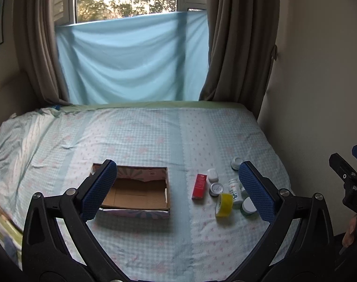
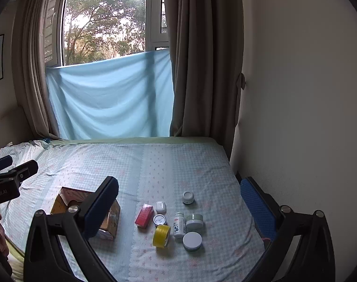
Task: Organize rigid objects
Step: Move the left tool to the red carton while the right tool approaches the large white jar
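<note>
An open, empty cardboard box (image 1: 136,193) lies on the bed; it also shows in the right wrist view (image 2: 108,218). To its right sits a cluster: a red box (image 1: 199,186) (image 2: 144,215), a yellow tape roll (image 1: 223,205) (image 2: 161,235), a white bottle (image 1: 234,191) (image 2: 179,225), a small tin (image 1: 216,189) (image 2: 159,219), a white earbud case (image 1: 212,175) (image 2: 160,207) and several white-lidded jars (image 2: 192,241). My left gripper (image 1: 178,188) is open and empty above the bed. My right gripper (image 2: 180,209) is open and empty above the cluster.
The bed (image 1: 155,136) with a checked sheet runs to a window with curtains (image 1: 237,47) and a hanging blue cloth (image 1: 131,58). A wall (image 2: 295,94) stands close on the right. The right gripper shows at the left wrist view's right edge (image 1: 349,181).
</note>
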Demonstrator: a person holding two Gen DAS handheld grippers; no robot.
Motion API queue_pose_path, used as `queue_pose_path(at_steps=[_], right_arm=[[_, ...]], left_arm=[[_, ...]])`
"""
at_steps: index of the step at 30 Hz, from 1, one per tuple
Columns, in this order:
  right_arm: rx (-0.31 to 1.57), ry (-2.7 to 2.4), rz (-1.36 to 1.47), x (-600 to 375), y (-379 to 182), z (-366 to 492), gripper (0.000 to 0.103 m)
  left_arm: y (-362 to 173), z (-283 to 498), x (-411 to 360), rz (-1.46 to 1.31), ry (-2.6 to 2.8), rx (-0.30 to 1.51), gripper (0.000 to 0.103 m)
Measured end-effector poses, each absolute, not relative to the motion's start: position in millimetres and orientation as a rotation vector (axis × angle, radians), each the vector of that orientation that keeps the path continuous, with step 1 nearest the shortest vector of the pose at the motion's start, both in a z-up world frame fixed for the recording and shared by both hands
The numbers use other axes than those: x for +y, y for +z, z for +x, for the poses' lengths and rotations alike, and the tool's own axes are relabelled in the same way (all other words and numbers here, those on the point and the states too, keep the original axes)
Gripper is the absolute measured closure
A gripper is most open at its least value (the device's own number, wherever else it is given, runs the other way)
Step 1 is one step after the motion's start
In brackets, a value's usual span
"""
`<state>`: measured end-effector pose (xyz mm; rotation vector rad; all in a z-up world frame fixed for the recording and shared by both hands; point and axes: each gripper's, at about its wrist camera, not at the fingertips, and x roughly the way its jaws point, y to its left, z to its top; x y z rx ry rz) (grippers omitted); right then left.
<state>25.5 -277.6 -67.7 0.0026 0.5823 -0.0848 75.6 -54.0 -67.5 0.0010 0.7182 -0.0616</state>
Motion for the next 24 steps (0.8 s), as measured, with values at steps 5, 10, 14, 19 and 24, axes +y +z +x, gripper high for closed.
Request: queue_pose_path(at_steps=[5, 10, 14, 19, 24], right_arm=[[0.675, -0.142, 0.041, -297, -119, 43, 0.000], [0.790, -0.185, 0.068, -312, -182, 63, 0.000], [0.886, -0.218, 0.084, -318, -241, 80, 0.000], [0.993, -0.255, 0.135, -329, -314, 103, 0.000], [1.082, -0.290, 0.173, -336, -367, 122, 0.000]], left_arm=[[-125, 130, -74, 0.041, -0.134, 0.862, 0.000], [-190, 191, -98, 0.047, -0.200, 0.984, 0.000], [-253, 239, -121, 0.110, -0.227, 1.082, 0.000], [-339, 294, -141, 0.166, -0.252, 1.241, 0.000], [-412, 333, -149, 0.180, -0.258, 1.400, 0.000]])
